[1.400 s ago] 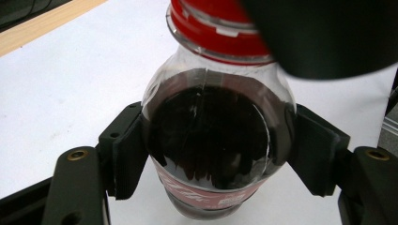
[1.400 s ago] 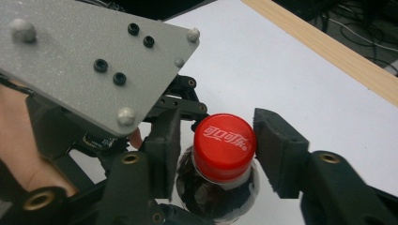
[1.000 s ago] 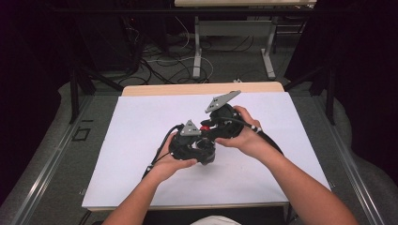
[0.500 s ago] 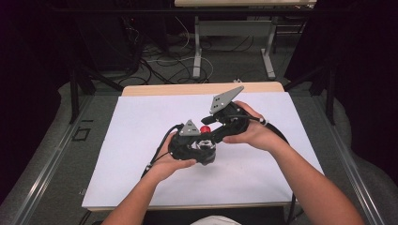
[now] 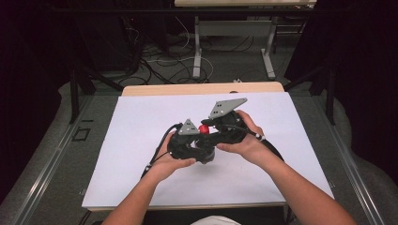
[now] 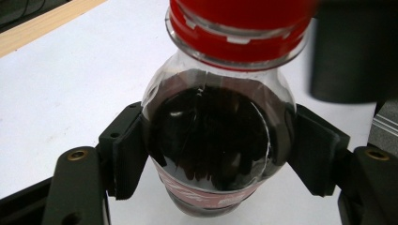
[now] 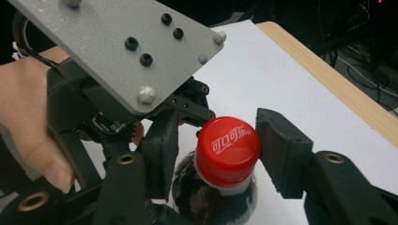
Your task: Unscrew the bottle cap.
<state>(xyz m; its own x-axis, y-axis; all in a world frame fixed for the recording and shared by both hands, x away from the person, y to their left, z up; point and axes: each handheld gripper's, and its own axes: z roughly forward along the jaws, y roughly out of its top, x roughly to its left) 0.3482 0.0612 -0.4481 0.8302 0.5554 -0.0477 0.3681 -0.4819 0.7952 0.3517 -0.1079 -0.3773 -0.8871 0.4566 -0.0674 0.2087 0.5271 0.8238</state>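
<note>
A small cola bottle (image 6: 211,136) with dark liquid and a red cap (image 7: 228,150) stands upright on the white sheet. My left gripper (image 6: 211,154) is shut on its body, a pad pressed to each side. In the high view the cap (image 5: 204,128) shows between the two grippers at the middle of the table. My right gripper (image 7: 220,139) is open, with one jaw on each side of the cap. Its right pad is at the cap's edge, and a gap shows on the left. The left gripper's grey plate (image 7: 126,47) and the hand holding it sit close behind.
A white sheet (image 5: 141,122) covers the table, with a wooden strip (image 5: 187,89) along its far edge. Both forearms come in from the bottom. Cables and table legs (image 5: 197,51) lie on the dark floor beyond.
My right gripper has come in from the right and dropped its jaws around the bottle's cap. The left gripper and the bottle have stayed put.
</note>
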